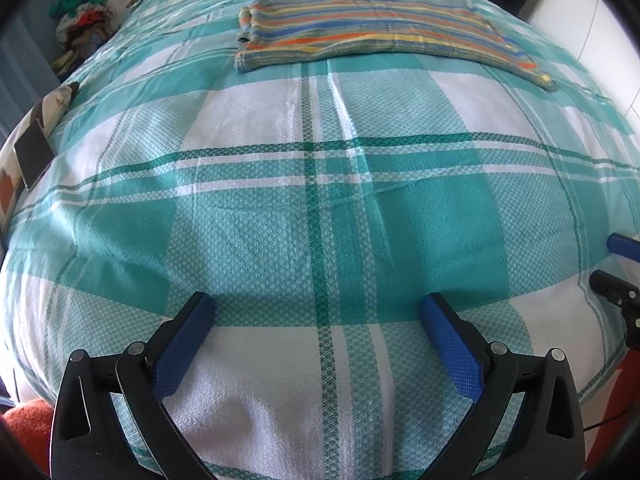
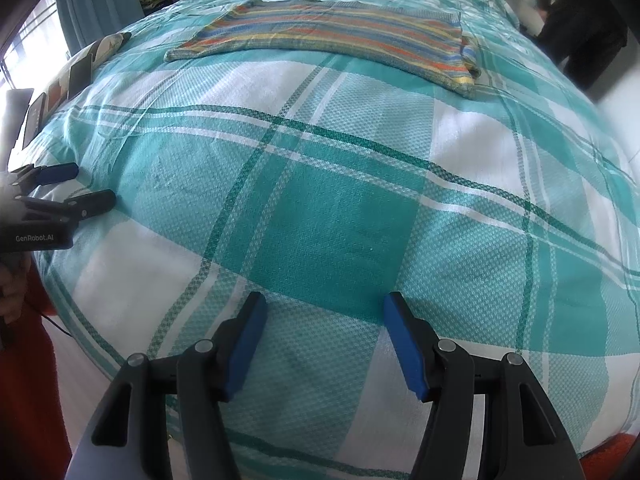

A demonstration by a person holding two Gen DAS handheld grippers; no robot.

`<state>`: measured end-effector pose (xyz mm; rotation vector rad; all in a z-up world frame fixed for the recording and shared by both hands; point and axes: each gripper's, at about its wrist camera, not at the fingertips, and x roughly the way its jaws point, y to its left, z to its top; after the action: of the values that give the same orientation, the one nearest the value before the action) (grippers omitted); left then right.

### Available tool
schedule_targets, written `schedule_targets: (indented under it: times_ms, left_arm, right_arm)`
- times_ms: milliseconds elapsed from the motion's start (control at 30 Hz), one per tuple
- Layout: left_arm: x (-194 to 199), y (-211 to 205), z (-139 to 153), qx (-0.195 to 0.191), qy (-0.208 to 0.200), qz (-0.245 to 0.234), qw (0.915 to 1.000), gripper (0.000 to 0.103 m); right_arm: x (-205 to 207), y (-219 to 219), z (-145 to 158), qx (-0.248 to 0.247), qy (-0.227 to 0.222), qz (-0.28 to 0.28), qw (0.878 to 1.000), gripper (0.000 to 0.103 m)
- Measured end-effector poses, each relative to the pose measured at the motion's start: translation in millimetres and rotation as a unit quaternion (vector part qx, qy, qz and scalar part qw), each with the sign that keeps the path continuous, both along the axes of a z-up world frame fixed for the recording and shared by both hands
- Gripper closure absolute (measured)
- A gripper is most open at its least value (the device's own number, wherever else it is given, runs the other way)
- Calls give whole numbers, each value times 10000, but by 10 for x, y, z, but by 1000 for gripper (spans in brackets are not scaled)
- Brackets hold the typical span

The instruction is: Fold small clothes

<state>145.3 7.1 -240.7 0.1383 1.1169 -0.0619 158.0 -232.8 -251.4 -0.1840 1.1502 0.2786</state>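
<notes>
A small striped garment (image 1: 372,34) in orange, blue, yellow and grey lies flat and folded on the far part of the bed; it also shows in the right wrist view (image 2: 340,38). My left gripper (image 1: 318,306) is open and empty, low over the near part of the bedspread, well short of the garment. My right gripper (image 2: 324,306) is open and empty, also over the near bedspread. The left gripper shows at the left edge of the right wrist view (image 2: 76,186), open. The right gripper's fingertips (image 1: 620,244) show at the right edge of the left wrist view.
The bed is covered by a teal and white checked bedspread (image 1: 320,208). A patterned pillow with a dark phone (image 1: 34,152) lies at the bed's left edge. A pile of clothes (image 1: 82,20) sits beyond the far left corner. A person in dark clothes (image 2: 576,20) stands at the far right.
</notes>
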Motion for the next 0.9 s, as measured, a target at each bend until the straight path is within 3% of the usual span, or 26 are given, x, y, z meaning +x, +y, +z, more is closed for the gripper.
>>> schedule_targets:
  times_ms: [433, 567, 700, 800, 900]
  left_arm:
    - [26, -7, 35, -41, 9, 16, 10000, 1]
    - [-43, -80, 221, -176, -384, -252, 9988, 3]
    - [-142, -345, 326, -254, -674, -804, 9942, 3]
    - [-138, -516, 294, -224, -698, -1121, 9910, 3]
    - [-65, -549, 276, -491, -621, -1139, 9903, 6]
  right_arm:
    - [30, 3, 11, -4, 92, 1, 10000, 42]
    - [200, -128, 214, 424, 221, -40, 9988, 43]
    - [707, -411, 487, 734, 101, -113, 9972, 43]
    - [1353, -695, 638, 1111, 15, -322, 9933, 43]
    - [2040, -901, 674, 1384, -62, -565, 9887, 42]
